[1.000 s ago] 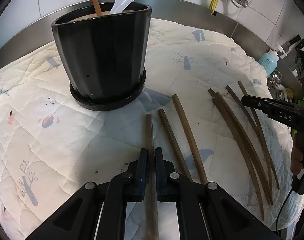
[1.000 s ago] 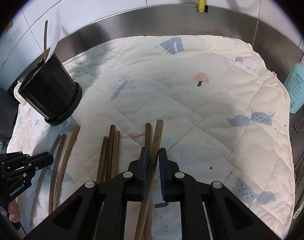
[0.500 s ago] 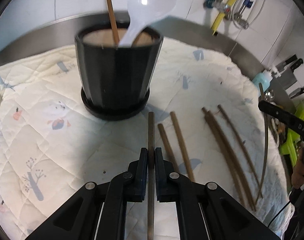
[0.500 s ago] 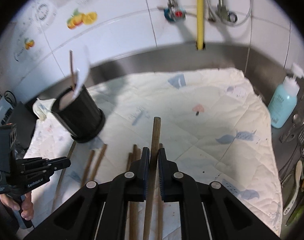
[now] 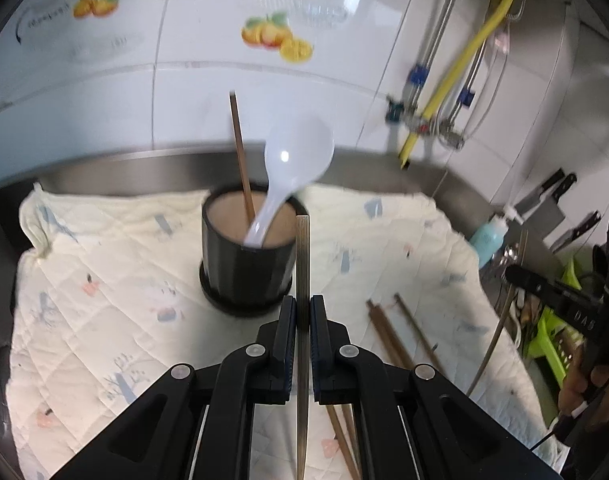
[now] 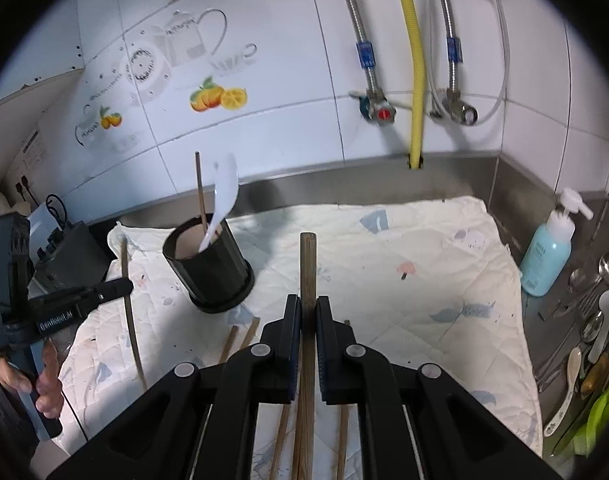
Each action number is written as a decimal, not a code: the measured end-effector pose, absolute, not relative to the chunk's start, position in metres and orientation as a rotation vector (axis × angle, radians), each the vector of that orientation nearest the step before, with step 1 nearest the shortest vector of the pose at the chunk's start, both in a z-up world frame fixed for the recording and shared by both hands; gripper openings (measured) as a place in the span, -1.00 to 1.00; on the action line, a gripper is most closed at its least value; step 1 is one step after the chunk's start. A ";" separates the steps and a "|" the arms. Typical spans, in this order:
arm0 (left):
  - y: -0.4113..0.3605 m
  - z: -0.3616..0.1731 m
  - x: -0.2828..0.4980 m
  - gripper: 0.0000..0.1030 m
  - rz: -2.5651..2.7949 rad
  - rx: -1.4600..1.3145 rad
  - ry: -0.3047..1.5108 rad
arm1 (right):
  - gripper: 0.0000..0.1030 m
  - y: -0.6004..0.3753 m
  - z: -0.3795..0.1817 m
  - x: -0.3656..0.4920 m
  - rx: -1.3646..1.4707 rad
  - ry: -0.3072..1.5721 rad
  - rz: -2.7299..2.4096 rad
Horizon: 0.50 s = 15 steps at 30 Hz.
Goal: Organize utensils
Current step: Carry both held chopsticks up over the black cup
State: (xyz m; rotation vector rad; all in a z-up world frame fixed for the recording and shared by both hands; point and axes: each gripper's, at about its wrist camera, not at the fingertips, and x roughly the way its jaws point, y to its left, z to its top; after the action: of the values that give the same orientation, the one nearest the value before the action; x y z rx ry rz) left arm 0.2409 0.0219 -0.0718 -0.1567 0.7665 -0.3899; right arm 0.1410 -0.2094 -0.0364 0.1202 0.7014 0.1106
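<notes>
Both hand-held grippers have risen since a second ago, each lifting a chopstick clear of the cloth, so the tiled wall and its fruit decals now fill the upper part of both views.

Left hand-held gripper (image 5: 303,316): jaws closed tight on a thin, pale brown wooden chopstick (image 5: 302,264), which stands out ahead of the fingertips with its tip in line with the rim of the black ribbed utensil pot (image 5: 240,268). In the right wrist view the same tool shows at the left edge, held by a person's hand (image 6: 36,380), with white lettering on its arm that appears to read "GenRobot.AI".

Right hand-held gripper (image 6: 308,312): jaws all but shut, pinching a thicker dark brown wooden chopstick (image 6: 307,264) that points toward the back wall. Seen from the left wrist, this tool carries the letters "DAS" on its black finger.

The pot stands on a black saucer on the cream quilted cloth (image 5: 104,300) printed with small trees and mushrooms, spread over the steel worktop (image 6: 508,200). Inside it are a white plastic soup spoon (image 5: 292,168) and one upright brown chopstick (image 5: 240,160).

Several more brown chopsticks (image 5: 388,340) lie loose on the cloth, right of the pot in the left wrist view. A turquoise pump bottle (image 6: 548,256) stands at the cloth's right edge; its label is too small to read. A yellow hose (image 6: 414,60) runs down the wall.
</notes>
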 end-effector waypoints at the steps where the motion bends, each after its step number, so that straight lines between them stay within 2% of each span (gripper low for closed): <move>1: 0.024 -0.064 0.240 -0.88 -0.388 -0.160 0.752 | -0.82 -0.209 -0.034 0.140 0.117 0.697 0.112; 15: 0.056 0.048 0.266 -0.88 -0.363 -0.187 0.513 | -0.82 -0.199 -0.001 0.152 0.122 0.618 0.126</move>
State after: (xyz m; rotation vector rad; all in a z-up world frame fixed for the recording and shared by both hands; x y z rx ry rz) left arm 0.2663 0.0555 0.0483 -0.1867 0.5131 -0.3633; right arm 0.1520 -0.1989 -0.0010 0.1216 0.6182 0.1257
